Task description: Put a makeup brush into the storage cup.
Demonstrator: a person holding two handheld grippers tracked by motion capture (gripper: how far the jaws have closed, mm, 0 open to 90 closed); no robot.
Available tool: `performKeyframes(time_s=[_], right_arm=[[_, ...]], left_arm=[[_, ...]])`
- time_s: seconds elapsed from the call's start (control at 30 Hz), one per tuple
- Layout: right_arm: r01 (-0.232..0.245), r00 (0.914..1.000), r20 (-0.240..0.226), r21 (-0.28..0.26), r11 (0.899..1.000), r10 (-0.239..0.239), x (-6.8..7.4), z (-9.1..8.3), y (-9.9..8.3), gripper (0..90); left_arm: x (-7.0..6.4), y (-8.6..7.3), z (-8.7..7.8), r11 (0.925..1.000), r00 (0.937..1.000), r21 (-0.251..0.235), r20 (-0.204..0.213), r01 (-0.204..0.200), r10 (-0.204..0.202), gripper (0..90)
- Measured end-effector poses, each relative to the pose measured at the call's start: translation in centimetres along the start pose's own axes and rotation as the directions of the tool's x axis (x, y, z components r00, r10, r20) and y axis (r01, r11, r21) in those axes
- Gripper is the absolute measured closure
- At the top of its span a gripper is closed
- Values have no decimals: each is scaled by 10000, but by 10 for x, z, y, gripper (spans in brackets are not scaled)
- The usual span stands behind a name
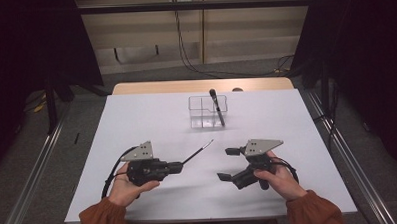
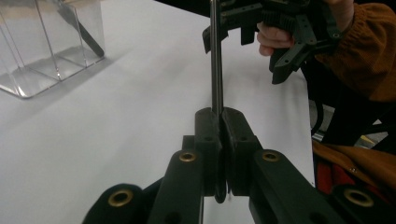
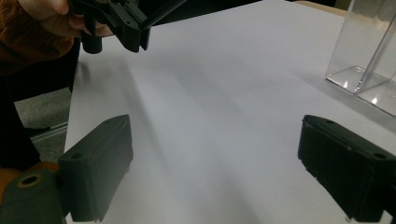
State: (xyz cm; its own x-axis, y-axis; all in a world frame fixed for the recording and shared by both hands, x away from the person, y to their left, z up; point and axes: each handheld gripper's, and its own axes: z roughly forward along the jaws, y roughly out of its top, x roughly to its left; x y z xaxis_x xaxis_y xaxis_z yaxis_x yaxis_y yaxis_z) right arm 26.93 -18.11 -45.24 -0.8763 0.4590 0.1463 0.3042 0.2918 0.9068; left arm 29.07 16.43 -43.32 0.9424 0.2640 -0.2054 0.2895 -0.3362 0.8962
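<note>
Black and slender, a pen clamped at its lower end between the jaws of the left tongs, shaft slanting up and away past the jaw tips toward the clear plastic organizer. In the left gripper view, jaws pressed tight on the shaft, which runs straight ahead from the left tongs toward the right tongs held farther off in a hand with an orange sleeve. Held just above the white tabletop, not touching it.

Spread wide, the right tongs, gripping nothing, jaws well apart with bare tabletop between them. Level with the left tongs and beside them, jaw tips turned toward them. In the right gripper view, left tongs up ahead at the far left, organizer wall ahead to the right.

Beyond both tongs, roughly midway between them, the organizer standing upright with dividers inside. Leaning in its right-hand compartment, a second dark pen, top poking above the rim. In the left gripper view, organizer ahead to the left, that pen slanted inside it.
</note>
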Motion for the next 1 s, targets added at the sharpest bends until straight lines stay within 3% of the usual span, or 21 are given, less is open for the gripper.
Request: performKeyframes(time_s=[0.23, 0.37, 0.47, 0.53, 0.83, 1.0], right_arm=[[-200, 9998, 3, -1022, 9946, 201, -1, -1, 5, 57], [-297, 9990, -372, -1578, 9870, 241, 0, -3, 9, 55], [-254, 9996, -186, -1727, 9847, 225, 3, -3, 13, 53], [-477, 9985, -352, -1933, 9800, 417, 4, -1, 16, 55], [-520, 9969, -696, -2225, 9735, 373, 5, 2, 27, 92], [-769, 9938, -961, -2336, 9693, 557, 4, 7, 32, 185]], left_arm=[[-1, 0, 4, 9991, 9998, -425, -176, -50, 42, 857], [-4, 1, 8, 9976, 9998, -679, -134, -161, 152, 857], [-5, 2, 10, 9957, 9996, -885, -107, -258, 249, 857], [-6, 2, 11, 9950, 9997, -975, -143, -225, 212, 856], [-8, 5, 13, 9917, 9994, -1243, -176, -331, 312, 857], [-8, 4, 15, 9924, 9992, -1172, -169, -381, 364, 857]])
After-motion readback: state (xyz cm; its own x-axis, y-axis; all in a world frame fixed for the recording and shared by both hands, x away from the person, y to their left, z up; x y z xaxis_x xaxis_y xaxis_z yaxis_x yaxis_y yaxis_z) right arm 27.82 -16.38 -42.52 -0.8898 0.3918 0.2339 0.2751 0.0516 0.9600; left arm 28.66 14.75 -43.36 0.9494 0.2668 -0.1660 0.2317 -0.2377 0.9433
